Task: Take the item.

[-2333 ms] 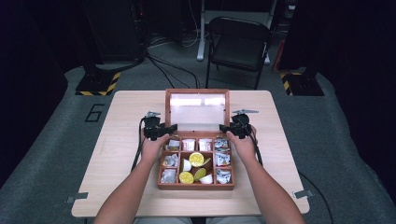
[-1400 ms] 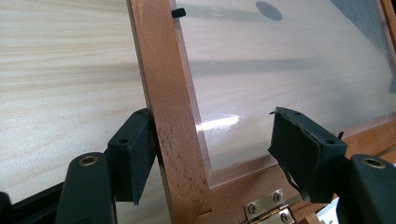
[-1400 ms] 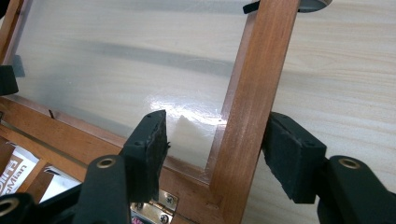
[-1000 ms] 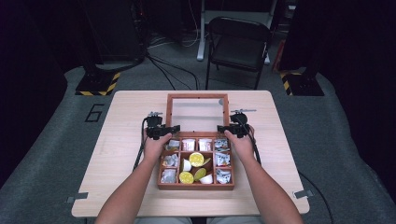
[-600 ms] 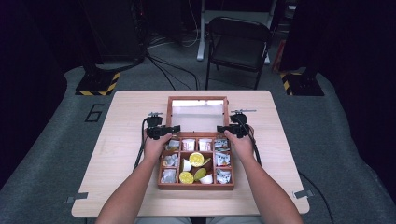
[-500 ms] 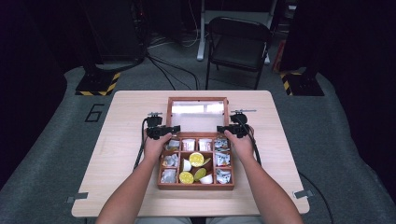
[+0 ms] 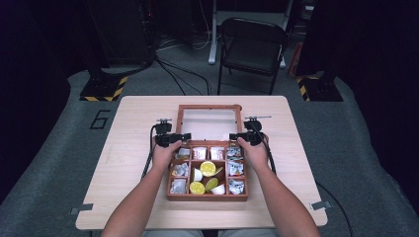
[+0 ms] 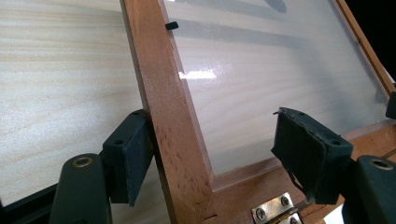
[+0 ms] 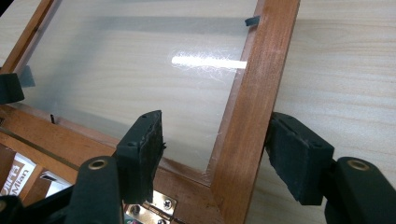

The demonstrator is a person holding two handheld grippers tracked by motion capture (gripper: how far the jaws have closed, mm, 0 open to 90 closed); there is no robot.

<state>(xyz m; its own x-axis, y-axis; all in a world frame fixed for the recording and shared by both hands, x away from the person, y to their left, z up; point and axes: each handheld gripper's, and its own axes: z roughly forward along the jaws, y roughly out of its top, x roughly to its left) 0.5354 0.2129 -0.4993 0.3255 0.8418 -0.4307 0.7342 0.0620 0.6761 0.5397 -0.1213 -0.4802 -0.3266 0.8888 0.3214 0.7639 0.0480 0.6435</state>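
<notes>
I operate both grippers at the back corners of the wooden compartment box (image 7: 207,170), which sits at the middle of the counter (image 7: 133,128), near its front edge. The glazed lid (image 7: 209,121) is swung fully open and appears to lie back flat behind the box, its clear panel facing up.

Left gripper (image 8: 212,154): the fingers stand apart and straddle one side rail of the lid frame (image 8: 168,121) near the brass hinge (image 8: 275,210). One finger (image 8: 128,158) rests against or just beside the outer face of the rail; the other finger (image 8: 308,158) hangs clear over the panel. The lid is not clamped. These fingers have just been opening, with the rail between them.

Right gripper (image 9: 219,154): the fingers stand apart on either side of the opposite rail (image 9: 252,107). One finger (image 9: 299,156) sits close to the outer face; the other (image 9: 140,149) is over the panel. I see no firm grip here.

Progress, as I judge it: the opening of the lid is done and the release is nearly complete. The compartments are exposed, showing capsule pods (image 7: 207,168) and wrapped sachets (image 7: 179,170). What remains is to draw both grippers clear of the frame before any work on the contents.
</notes>
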